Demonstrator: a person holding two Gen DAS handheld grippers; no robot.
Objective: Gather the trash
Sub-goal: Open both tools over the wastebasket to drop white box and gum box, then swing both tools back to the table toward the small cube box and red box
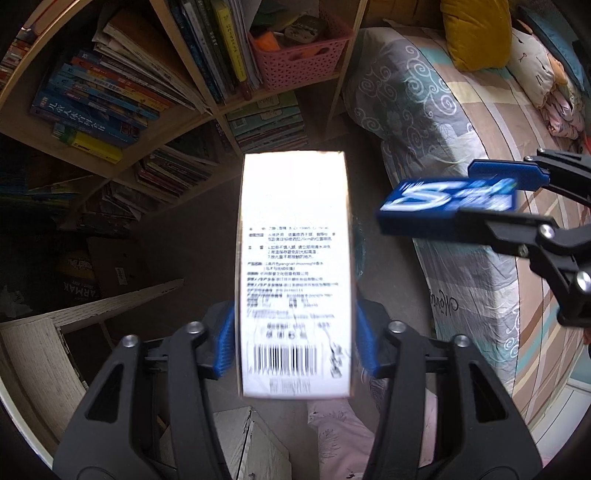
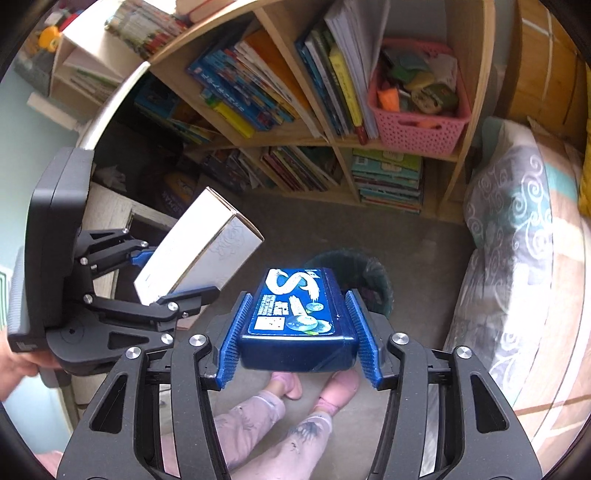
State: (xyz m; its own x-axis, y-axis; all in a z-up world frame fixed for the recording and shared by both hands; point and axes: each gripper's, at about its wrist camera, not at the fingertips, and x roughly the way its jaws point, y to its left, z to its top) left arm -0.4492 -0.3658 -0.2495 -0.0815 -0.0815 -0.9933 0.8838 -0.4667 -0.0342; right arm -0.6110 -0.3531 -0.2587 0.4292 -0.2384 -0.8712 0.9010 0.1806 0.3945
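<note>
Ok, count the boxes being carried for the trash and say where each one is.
2. The white box sits between the left gripper's jaws; the blue box sits between the right gripper's jaws, above the dark bin.

**Bookshelf, bed and floor clutter**

A wooden bookshelf (image 2: pixel 332 140) stands at the far side, its compartments packed with upright and stacked books (image 2: pixel 251 99). A pink perforated basket (image 2: pixel 421 129) of small oddments sits in its right compartment. To the right lies a bed under a swirl-patterned quilt (image 2: pixel 517 229), with a yellow pillow (image 1: pixel 476 33) at its far end. The floor (image 2: pixel 424 236) is bare grey.
</note>
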